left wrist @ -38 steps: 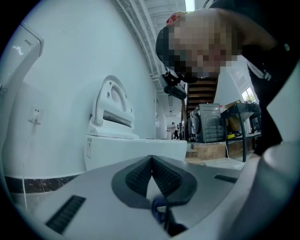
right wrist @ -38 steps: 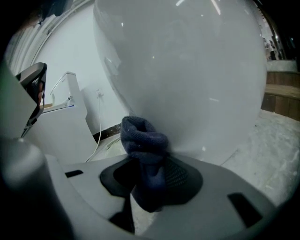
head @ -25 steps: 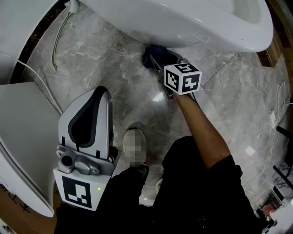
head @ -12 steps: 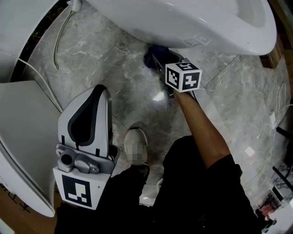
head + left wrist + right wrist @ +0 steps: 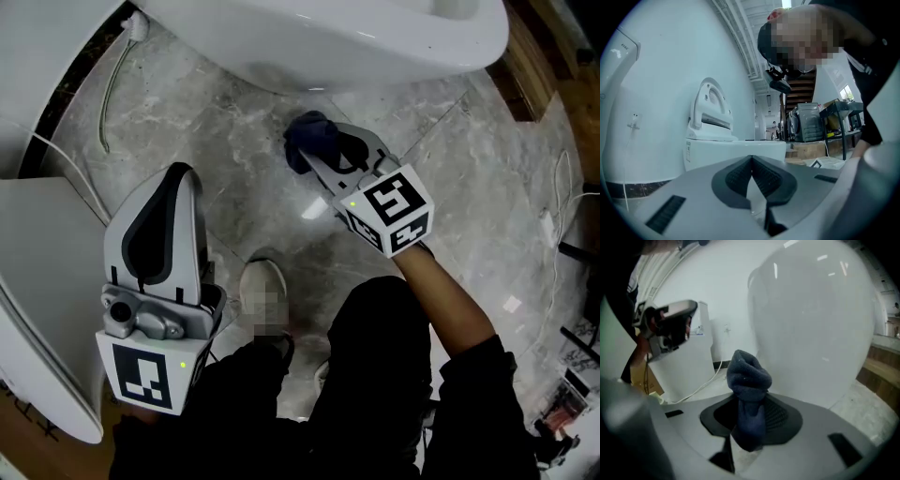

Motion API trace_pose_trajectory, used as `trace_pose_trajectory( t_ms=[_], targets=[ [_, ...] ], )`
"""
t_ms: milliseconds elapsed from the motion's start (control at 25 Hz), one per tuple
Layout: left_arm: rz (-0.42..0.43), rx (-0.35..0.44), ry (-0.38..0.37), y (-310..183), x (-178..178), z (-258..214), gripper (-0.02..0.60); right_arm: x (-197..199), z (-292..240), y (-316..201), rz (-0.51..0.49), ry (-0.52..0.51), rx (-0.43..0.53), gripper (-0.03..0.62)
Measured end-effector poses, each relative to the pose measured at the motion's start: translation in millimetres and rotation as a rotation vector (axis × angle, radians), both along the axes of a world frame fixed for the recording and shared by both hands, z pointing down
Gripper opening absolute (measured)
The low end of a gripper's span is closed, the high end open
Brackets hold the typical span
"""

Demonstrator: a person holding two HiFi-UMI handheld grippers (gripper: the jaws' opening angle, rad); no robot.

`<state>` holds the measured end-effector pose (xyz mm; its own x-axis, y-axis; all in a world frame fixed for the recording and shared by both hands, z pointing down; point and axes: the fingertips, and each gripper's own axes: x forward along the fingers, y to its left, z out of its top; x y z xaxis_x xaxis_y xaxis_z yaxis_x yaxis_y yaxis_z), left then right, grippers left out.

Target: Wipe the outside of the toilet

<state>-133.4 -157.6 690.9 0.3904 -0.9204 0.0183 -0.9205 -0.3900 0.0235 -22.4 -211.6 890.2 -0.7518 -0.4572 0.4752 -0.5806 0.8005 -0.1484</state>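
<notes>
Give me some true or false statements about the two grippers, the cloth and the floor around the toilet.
1. The right gripper is shut on a dark blue cloth. True.
2. The left gripper holds a sponge. False: its jaws are together with nothing between them.
3. The left gripper is up against the toilet bowl. False: in the head view it is held back beside the person's leg, apart from the bowl.
4. A white cable lies on the floor. True.
5. The floor is wooden boards. False: it is grey marbled tile.
</notes>
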Motion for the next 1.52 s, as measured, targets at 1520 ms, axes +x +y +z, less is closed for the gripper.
trace_pose_trajectory(
  t_ms=[1520],
  targets=[
    [-0.235, 0.072, -0.165, 46.2, -80.0, -217.6, 0.011, 328.2, -394.3, 84.9, 0.59, 0.177, 0.623, 0.13]
  ],
)
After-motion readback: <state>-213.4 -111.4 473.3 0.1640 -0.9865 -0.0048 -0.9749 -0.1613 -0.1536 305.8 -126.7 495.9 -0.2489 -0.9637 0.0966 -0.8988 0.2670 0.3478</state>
